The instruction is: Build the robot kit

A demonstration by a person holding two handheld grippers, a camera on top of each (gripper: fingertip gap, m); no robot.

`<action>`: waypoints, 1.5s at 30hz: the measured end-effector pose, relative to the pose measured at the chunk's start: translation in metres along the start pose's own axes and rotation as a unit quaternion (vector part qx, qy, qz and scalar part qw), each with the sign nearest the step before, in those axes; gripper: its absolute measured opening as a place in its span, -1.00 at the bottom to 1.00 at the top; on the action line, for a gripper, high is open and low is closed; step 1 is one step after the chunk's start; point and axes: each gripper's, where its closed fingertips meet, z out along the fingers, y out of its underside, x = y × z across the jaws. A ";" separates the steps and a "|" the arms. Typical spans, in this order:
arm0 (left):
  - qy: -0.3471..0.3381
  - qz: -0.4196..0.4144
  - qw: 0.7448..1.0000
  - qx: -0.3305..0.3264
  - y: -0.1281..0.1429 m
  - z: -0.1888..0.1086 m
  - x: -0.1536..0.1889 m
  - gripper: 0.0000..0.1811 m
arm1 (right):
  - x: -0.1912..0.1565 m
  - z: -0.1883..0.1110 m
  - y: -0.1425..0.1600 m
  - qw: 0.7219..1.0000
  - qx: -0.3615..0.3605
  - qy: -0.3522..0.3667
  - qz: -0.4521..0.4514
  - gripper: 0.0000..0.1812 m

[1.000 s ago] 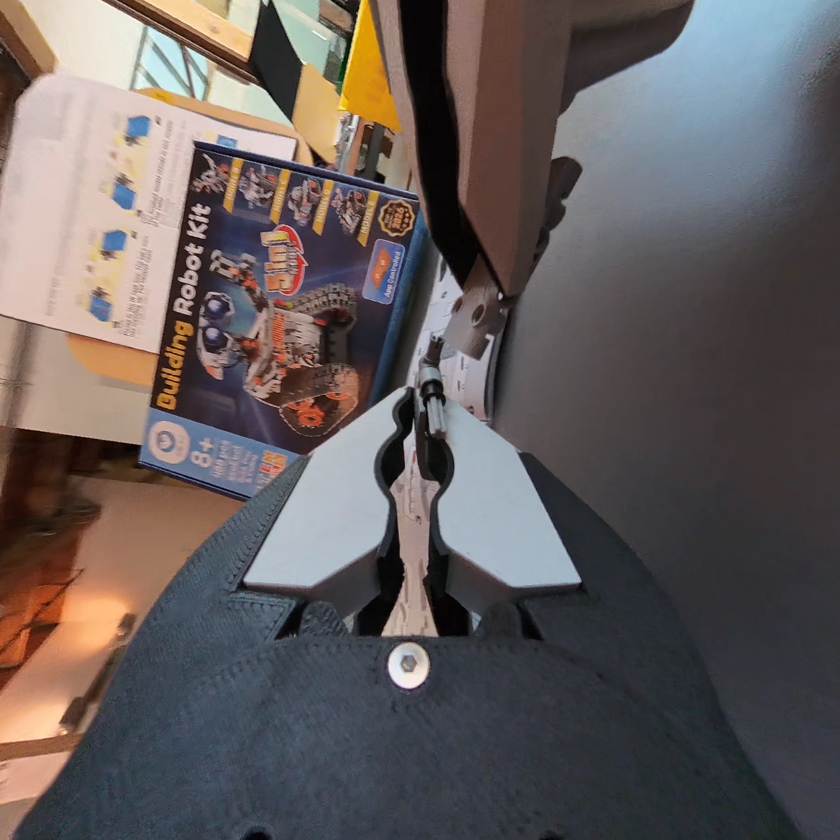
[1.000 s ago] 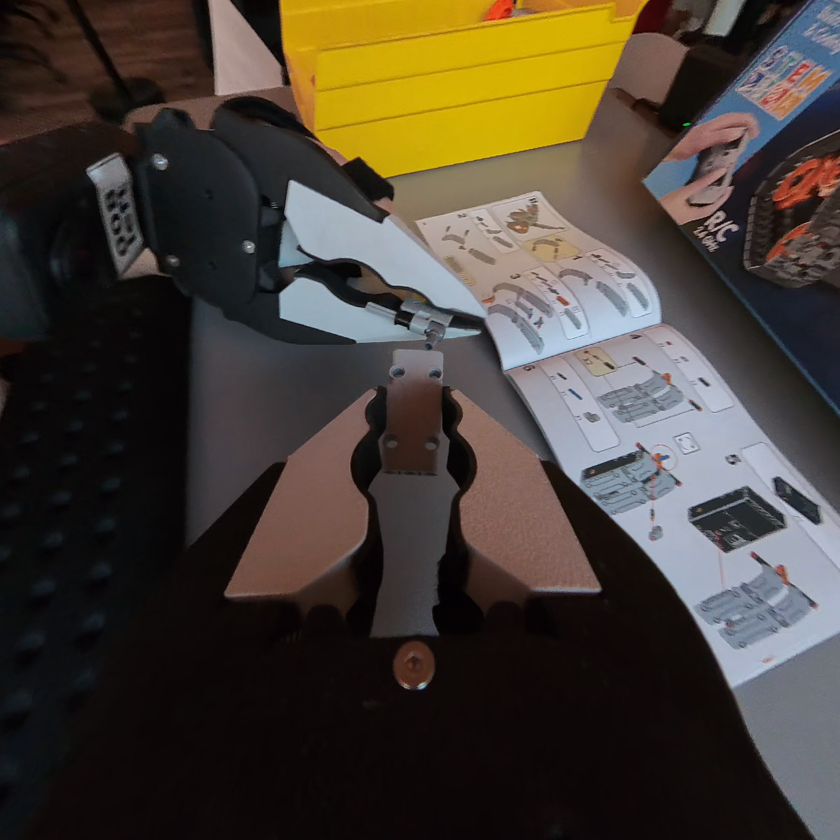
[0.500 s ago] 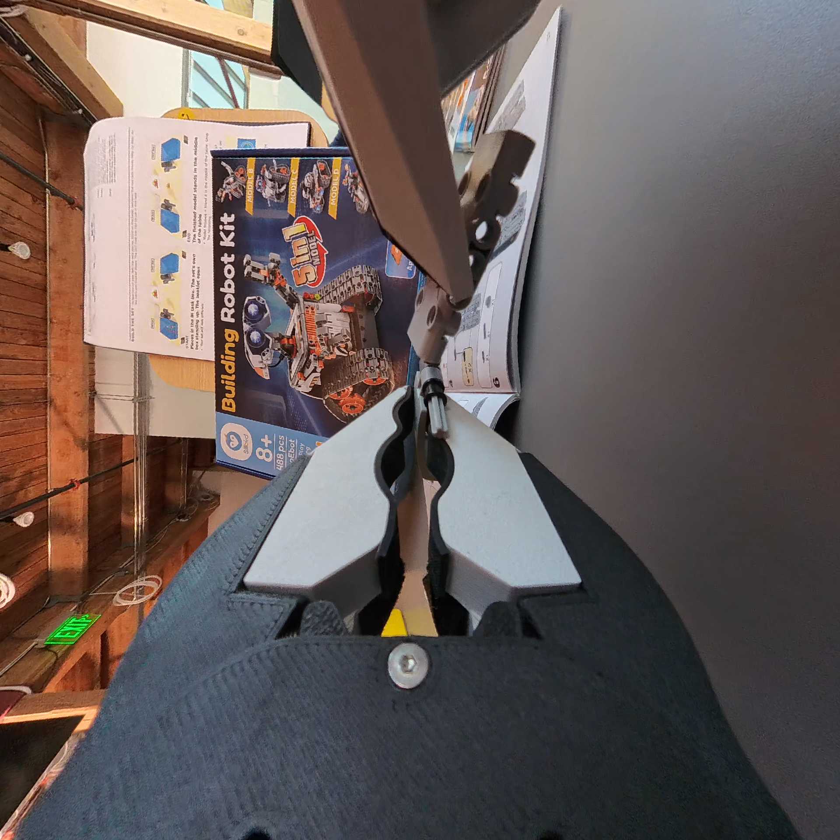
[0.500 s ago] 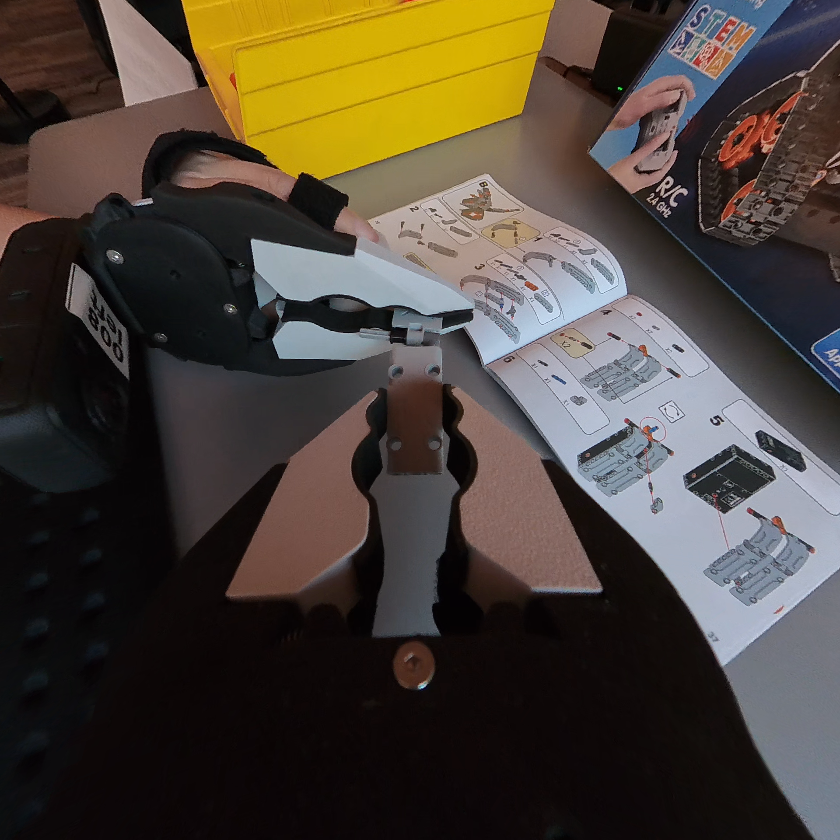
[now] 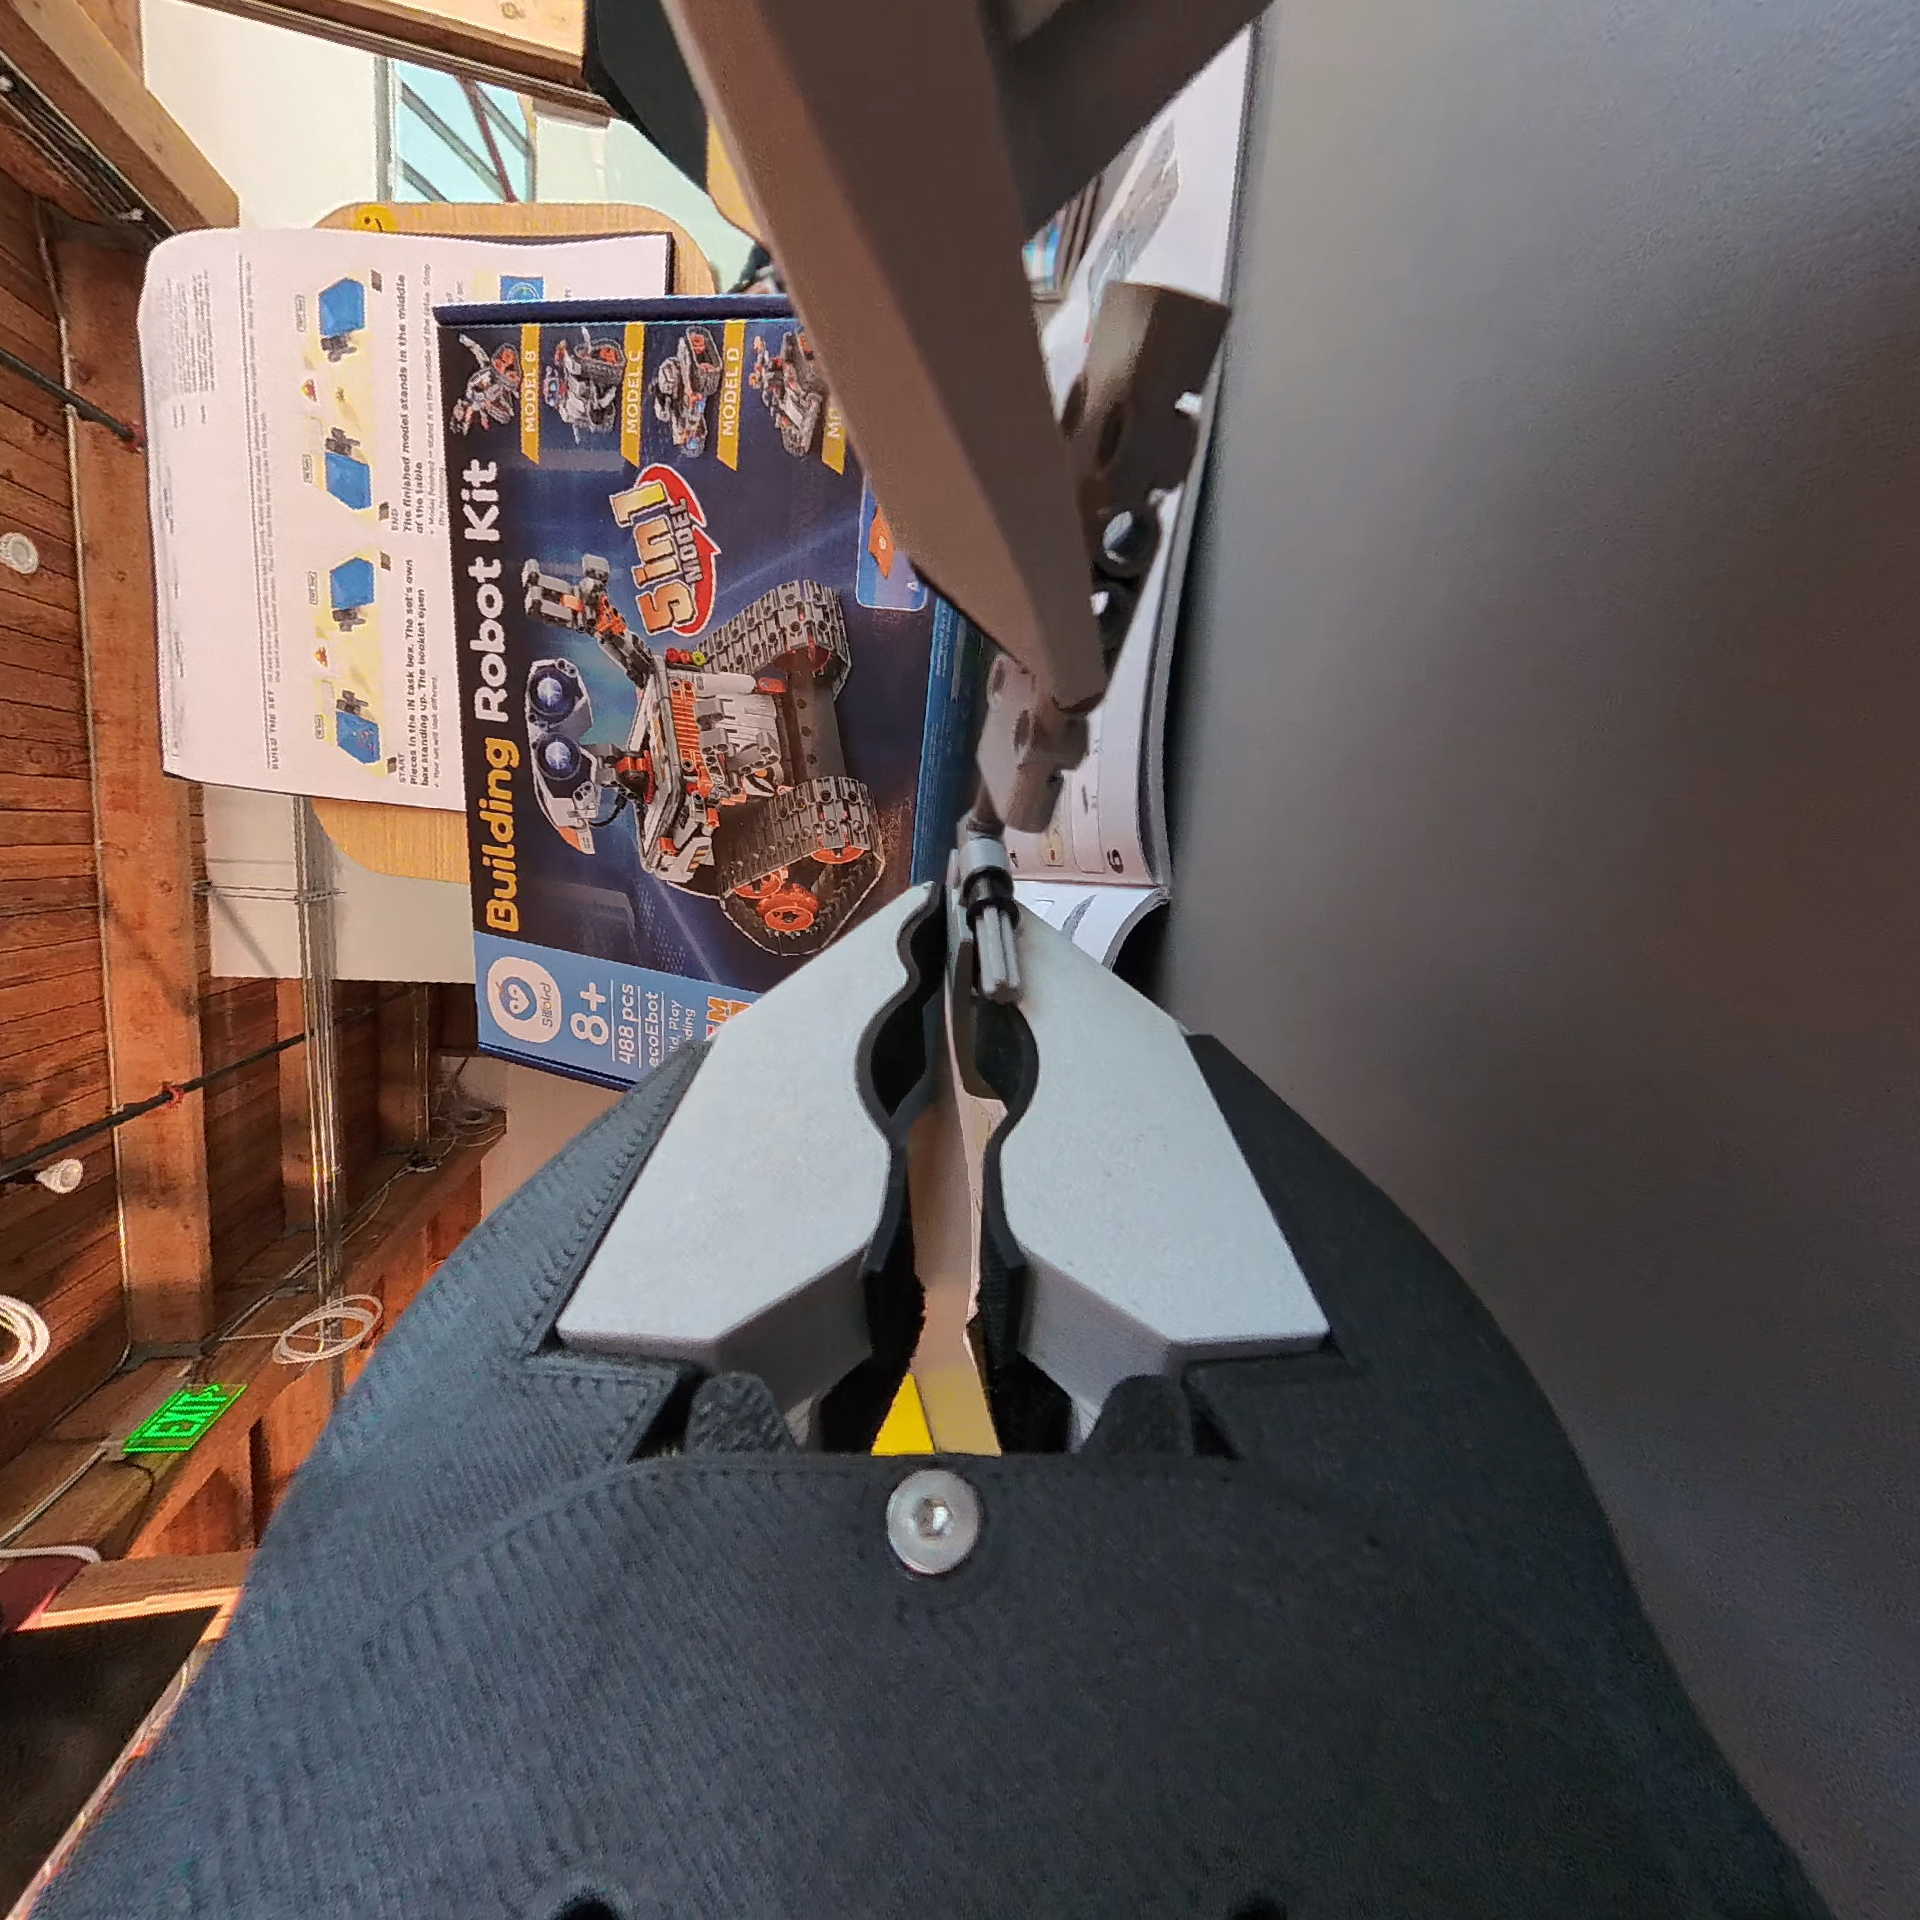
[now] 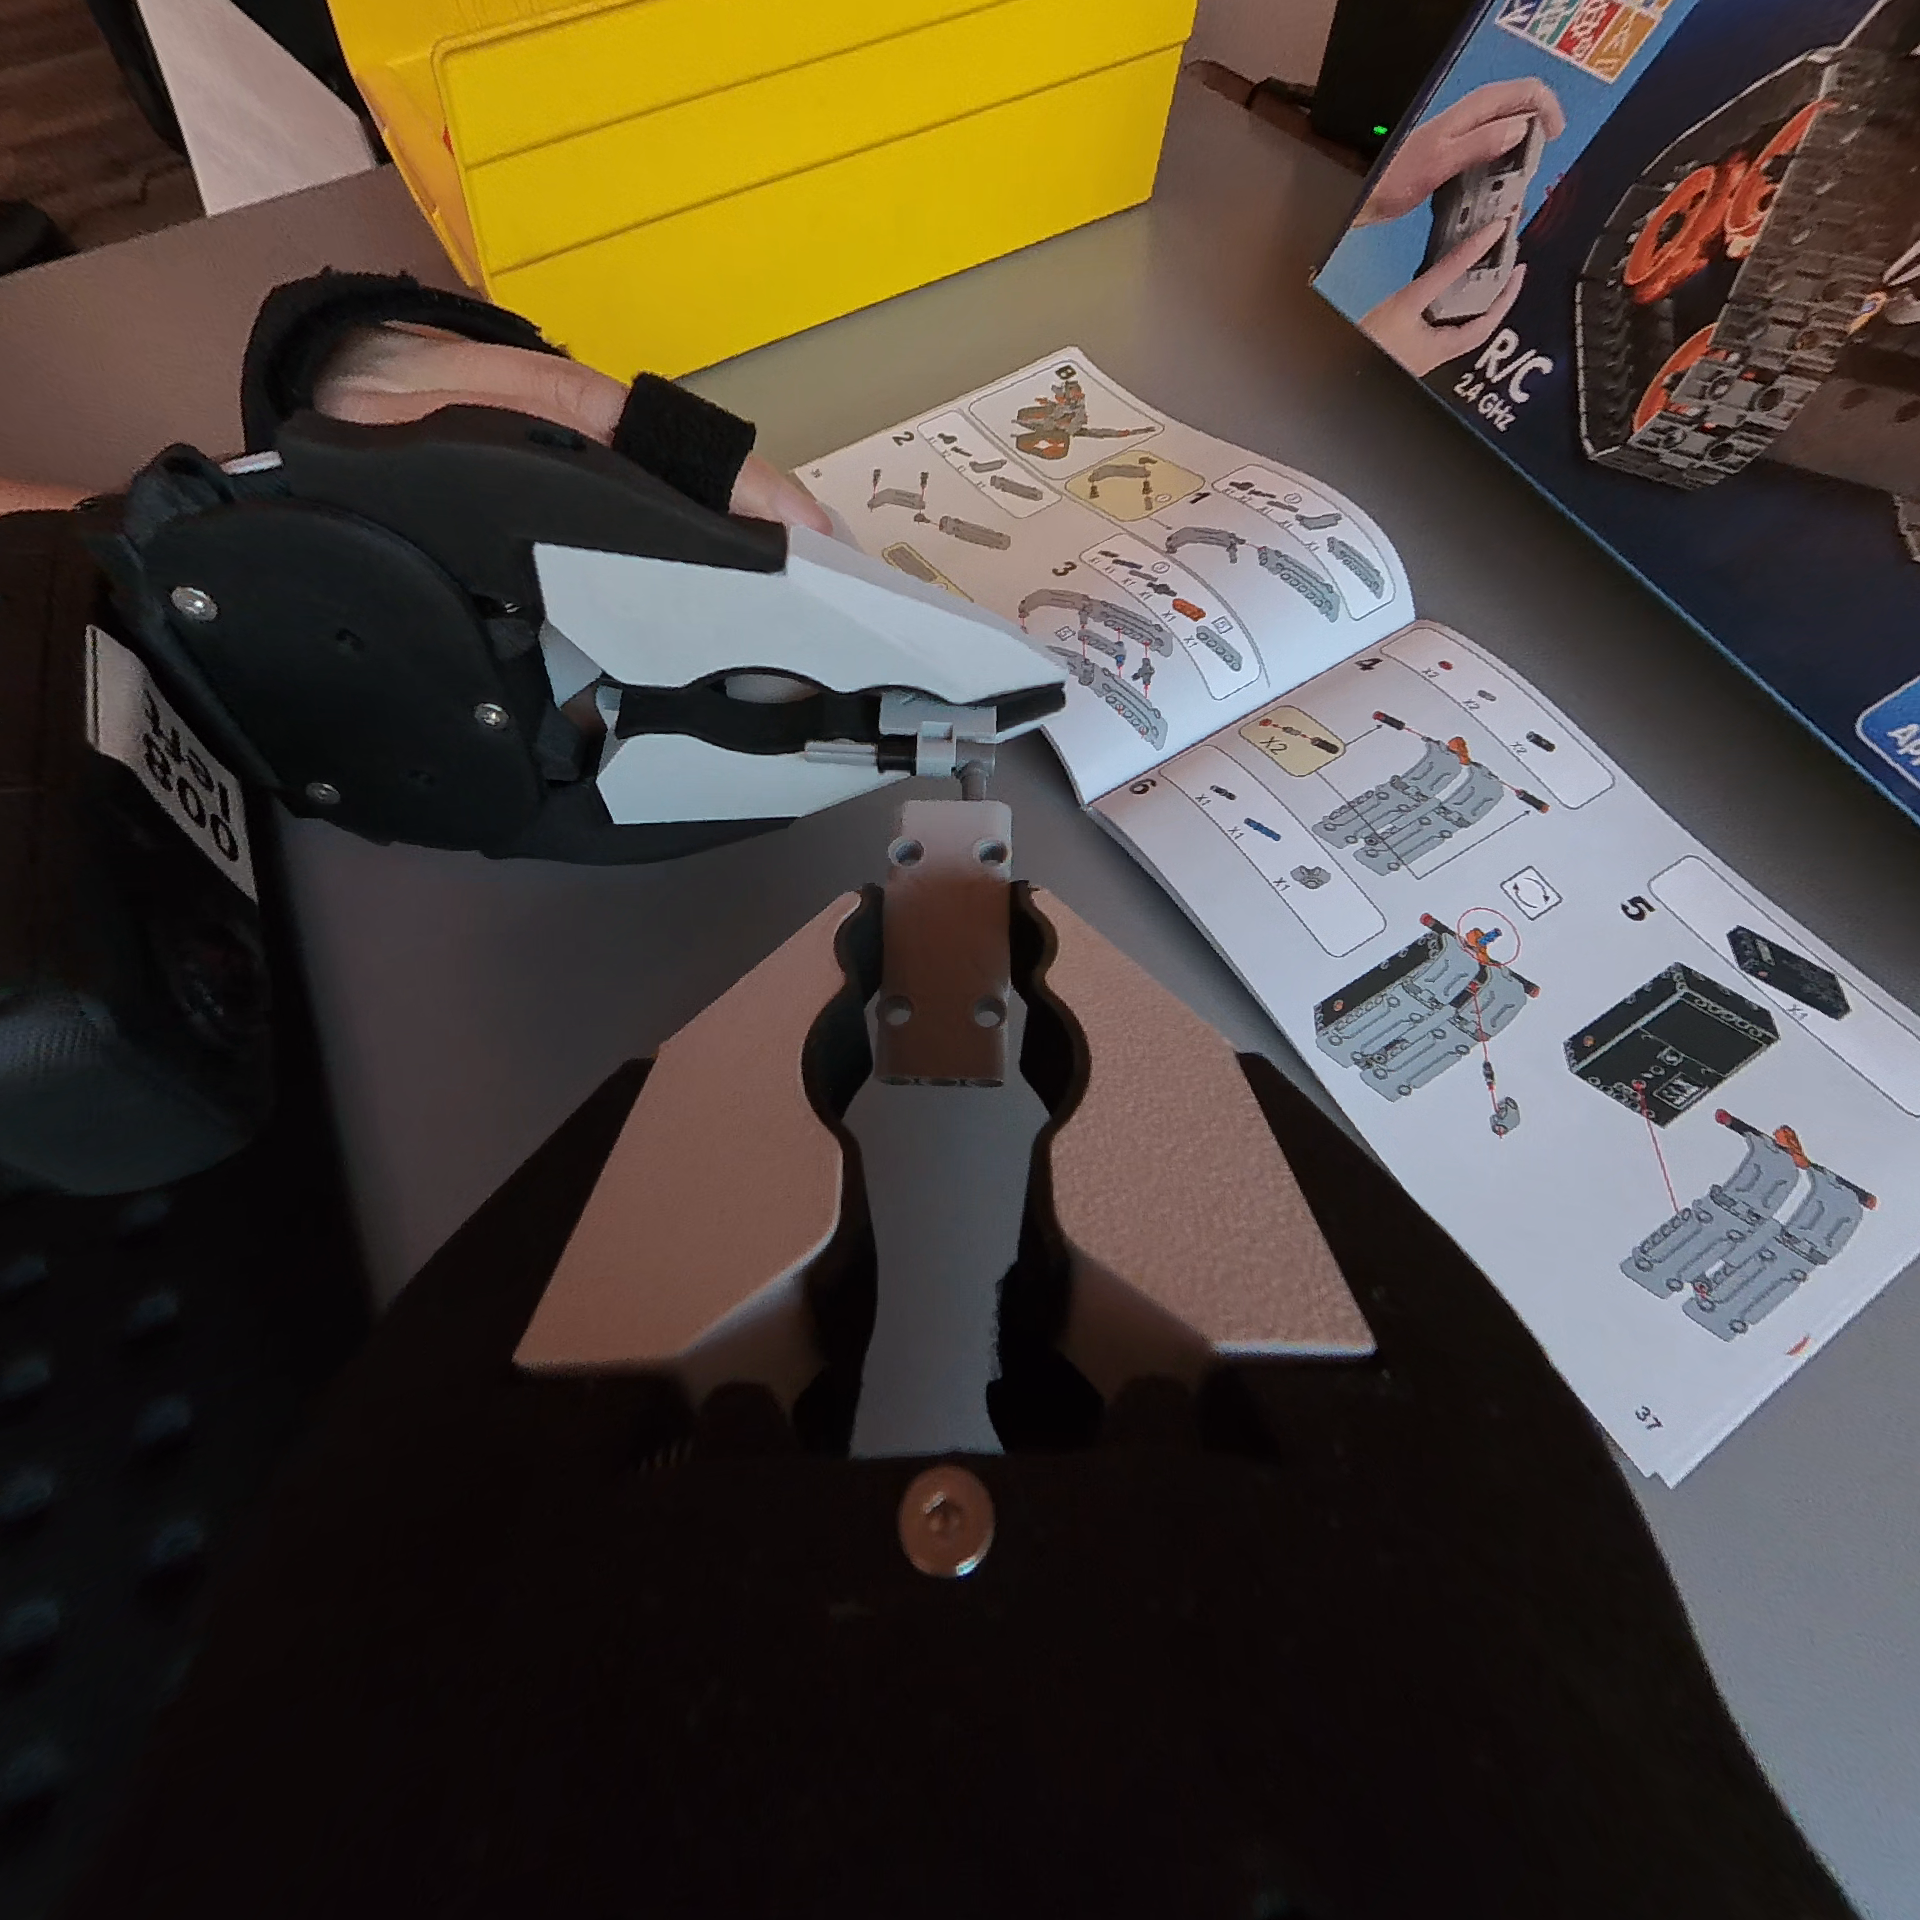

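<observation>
Seemingly the risk sits where the parts meet. From the left wrist view, the left claw (image 5: 971, 940) is nearly pressed together, pinching a thin grey pin (image 5: 989, 920) at its tips. The pin's far end touches a small grey connector (image 5: 1023, 748) at 12 o'clock, just under the other claw's finger. With so slight a grip, the pin could twist or slip out if pushed off-axis. A kit box (image 5: 675, 665) stands at 10 o'clock.

From the right wrist view, the right claw (image 6: 943, 935) is partly spread, clamping a grey holed block (image 6: 943, 956) above the worktop (image 6: 582, 997). The left claw (image 6: 966, 738) reaches in from 9 o'clock, its pin just beyond the block's tip. A booklet (image 6: 1455, 935) lies at 2 o'clock, a yellow bin (image 6: 790, 166) at 12. Misalignment could jam the joint or knock the block askew.
</observation>
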 end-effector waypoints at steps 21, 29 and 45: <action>0.002 0.011 1.000 -0.007 0.001 0.001 0.004 -1.00 | -0.006 0.003 0.003 0.997 0.060 -0.029 0.025 -0.75; 0.028 0.010 0.999 -0.014 0.004 0.002 0.013 -1.00 | -0.004 0.007 0.007 0.996 0.067 -0.045 0.042 -0.75; 0.074 -0.012 0.996 0.054 -0.029 -0.010 0.038 -1.00 | -0.002 0.017 0.013 0.997 0.032 -0.050 0.051 -1.00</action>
